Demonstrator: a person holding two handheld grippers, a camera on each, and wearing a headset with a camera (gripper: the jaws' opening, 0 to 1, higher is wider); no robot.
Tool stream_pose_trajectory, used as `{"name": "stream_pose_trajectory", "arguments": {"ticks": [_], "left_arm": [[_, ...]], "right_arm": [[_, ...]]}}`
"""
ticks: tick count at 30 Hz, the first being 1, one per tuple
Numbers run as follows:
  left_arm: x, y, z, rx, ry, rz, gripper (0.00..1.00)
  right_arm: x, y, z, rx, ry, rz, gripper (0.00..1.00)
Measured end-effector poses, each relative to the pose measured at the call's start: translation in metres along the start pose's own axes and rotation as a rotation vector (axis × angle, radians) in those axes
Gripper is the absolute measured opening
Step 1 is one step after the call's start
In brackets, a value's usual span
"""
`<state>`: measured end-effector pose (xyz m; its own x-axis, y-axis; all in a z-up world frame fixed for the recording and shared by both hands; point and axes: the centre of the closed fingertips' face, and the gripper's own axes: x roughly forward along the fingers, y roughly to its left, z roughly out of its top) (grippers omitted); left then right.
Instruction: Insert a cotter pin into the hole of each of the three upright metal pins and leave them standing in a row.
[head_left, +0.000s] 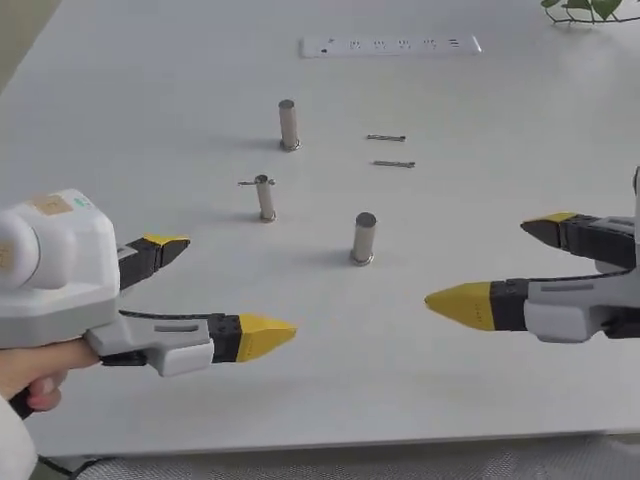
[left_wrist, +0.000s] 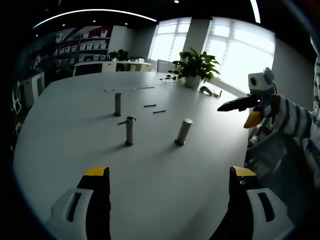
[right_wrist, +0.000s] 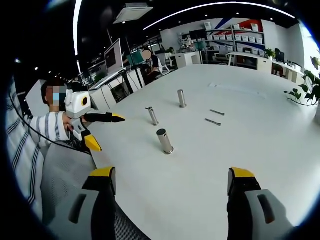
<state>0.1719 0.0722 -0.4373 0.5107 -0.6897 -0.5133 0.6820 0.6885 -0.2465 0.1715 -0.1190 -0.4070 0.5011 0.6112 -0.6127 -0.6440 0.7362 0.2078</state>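
Left gripper (head_left: 237, 286), lower left, and right gripper (head_left: 478, 262), lower right, are held wide open, empty. Three upright metal pins (head_left: 265, 197) are seen mid-frame, two loose cotter pins (head_left: 393, 164) to their right.

Three metal pins stood upright.
Only the middle pin (head_left: 265, 200) held a cotter pin (head_left: 248, 183) through its top; far pin (head_left: 288, 125), near pin (head_left: 364, 238) bare; spare cotter pin (head_left: 386, 138) and second spare (head_left: 394, 164) lay flat.

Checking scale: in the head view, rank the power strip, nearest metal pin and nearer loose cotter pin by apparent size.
1. power strip
2. nearest metal pin
3. nearer loose cotter pin, slightly shorter and far thinner
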Motion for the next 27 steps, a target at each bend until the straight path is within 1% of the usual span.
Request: {"name": "stream_pose_trajectory", "arguments": {"ticks": [2,5,8,10,11,12,13,15,18,21,23,26,27], "left_arm": [[-0.001,0.0,-0.001,-0.002,-0.003,0.0,0.99],[-0.002,-0.002,-0.003,-0.007,0.009,-0.01,0.99],[-0.003,-0.002,-0.004,0.006,0.013,-0.01,0.99],[-0.004,-0.001,-0.003,0.01,0.008,-0.007,0.99],[-0.004,0.0,-0.002,0.005,0.004,-0.005,0.99],[-0.005,0.0,-0.001,0.003,0.001,-0.005,0.99],[-0.005,0.001,-0.001,0.003,0.001,-0.005,0.99],[-0.005,0.003,-0.001,0.005,0.005,-0.004,0.98],[-0.004,0.008,-0.003,0.002,0.005,0.008,0.97],[-0.004,0.009,-0.001,-0.006,-0.01,0.007,0.97],[-0.004,0.008,-0.002,0.002,-0.01,0.002,0.96],[-0.005,0.009,-0.002,0.01,-0.007,0.007,0.96],[-0.005,0.009,-0.002,0.007,-0.008,0.008,0.96]], "right_arm": [[-0.001,-0.003,0.002,-0.014,0.008,0.0,0.9],[-0.002,-0.013,0.008,-0.061,0.029,-0.007,0.87],[-0.001,-0.022,0.016,-0.104,0.049,-0.008,0.85],[0.001,-0.028,0.019,-0.142,0.067,-0.007,0.83],[0.002,-0.035,0.021,-0.177,0.087,-0.015,0.82],[0.003,-0.039,0.021,-0.196,0.104,-0.02,0.81],[0.005,-0.04,0.023,-0.233,0.124,-0.004,0.81],[0.008,-0.041,0.024,-0.264,0.144,0.023,0.78],[0.015,-0.049,0.028,-0.331,0.196,0.032,0.76],[0.023,-0.053,0.032,-0.363,0.233,0.038,0.74],[0.03,-0.052,0.032,-0.412,0.271,0.067,0.72],[0.04,-0.055,0.03,-0.474,0.328,0.084,0.68],[0.045,-0.056,0.029,-0.498,0.347,0.096,0.66]]}}
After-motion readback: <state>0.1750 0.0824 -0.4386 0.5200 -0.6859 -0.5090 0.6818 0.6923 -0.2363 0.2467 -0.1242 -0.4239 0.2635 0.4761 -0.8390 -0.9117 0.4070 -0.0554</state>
